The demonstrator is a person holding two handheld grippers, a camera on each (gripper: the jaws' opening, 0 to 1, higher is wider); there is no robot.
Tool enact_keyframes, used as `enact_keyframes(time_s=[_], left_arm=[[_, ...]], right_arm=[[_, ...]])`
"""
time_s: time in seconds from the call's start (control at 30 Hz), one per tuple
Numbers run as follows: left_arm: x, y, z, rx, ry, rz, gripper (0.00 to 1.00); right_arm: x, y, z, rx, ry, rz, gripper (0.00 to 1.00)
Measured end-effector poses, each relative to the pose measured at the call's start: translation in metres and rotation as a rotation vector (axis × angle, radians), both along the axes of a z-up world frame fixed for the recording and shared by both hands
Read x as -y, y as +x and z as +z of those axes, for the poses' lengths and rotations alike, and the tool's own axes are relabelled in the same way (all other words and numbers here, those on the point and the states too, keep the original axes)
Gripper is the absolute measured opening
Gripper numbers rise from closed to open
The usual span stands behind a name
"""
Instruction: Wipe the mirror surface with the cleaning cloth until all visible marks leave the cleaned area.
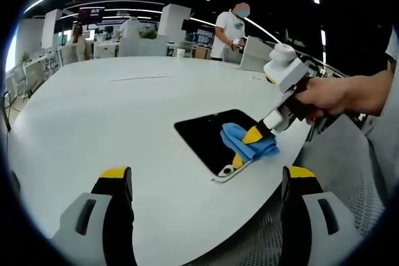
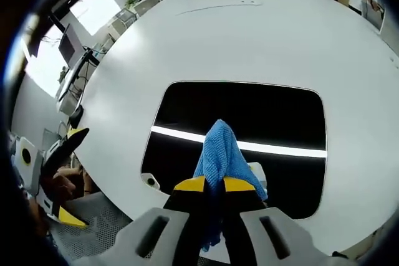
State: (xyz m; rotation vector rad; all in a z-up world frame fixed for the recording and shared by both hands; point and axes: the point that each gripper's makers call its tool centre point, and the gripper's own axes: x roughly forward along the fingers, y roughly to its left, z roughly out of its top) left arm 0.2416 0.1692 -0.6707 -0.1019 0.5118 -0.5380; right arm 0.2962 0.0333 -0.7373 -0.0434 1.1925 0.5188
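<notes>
Blue microfibre cleaning cloth (image 2: 219, 154) sits clamped between the jaws of your right gripper (image 2: 214, 185), the jaws drawn narrow on it, with a fold of cloth spilling forward past the tips and onto the glass. Your left gripper (image 1: 207, 182) is spread wide and holds nothing; it hovers over the near edge of the white surface (image 1: 112, 116), well apart from the work.

Mirror (image 2: 243, 135): a dark rounded rectangle lying flat on the surface, close to the edge nearest you. In the right gripper view its long axis runs across the picture, so most of the glass lies ahead of and to either side of the cloth. The cloth touches the glass toward its near long edge, roughly mid-length. In the left gripper view the same mirror (image 1: 209, 135) lies forward and to the right, with the cloth (image 1: 249, 141) and the right gripper (image 1: 265, 130) on its far-right portion.

Right hand is plainly the nearer and the working one. Judgement: your next stroke should run forward across the short axis, or sideways along the long axis.

Glass looks near black, reflecting a bright ceiling light strip (image 2: 262, 147). Marks on it: cannot resolve any at this quality.
</notes>
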Motion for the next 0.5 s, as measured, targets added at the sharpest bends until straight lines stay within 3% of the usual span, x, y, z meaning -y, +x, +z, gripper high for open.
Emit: enact_keyframes(time_s=[0.33,0.5], left_arm=[[0.000,0.000,0.001,0.001,-0.010,0.000,0.99],[0.001,0.000,0.000,0.003,-0.008,-0.004,0.99]], right_arm=[[-0.018,-0.005,0.000,-0.041,0.012,0.000,0.03],[-0.030,-0.008,-0.001,-0.029,0.007,0.025,0.03]])
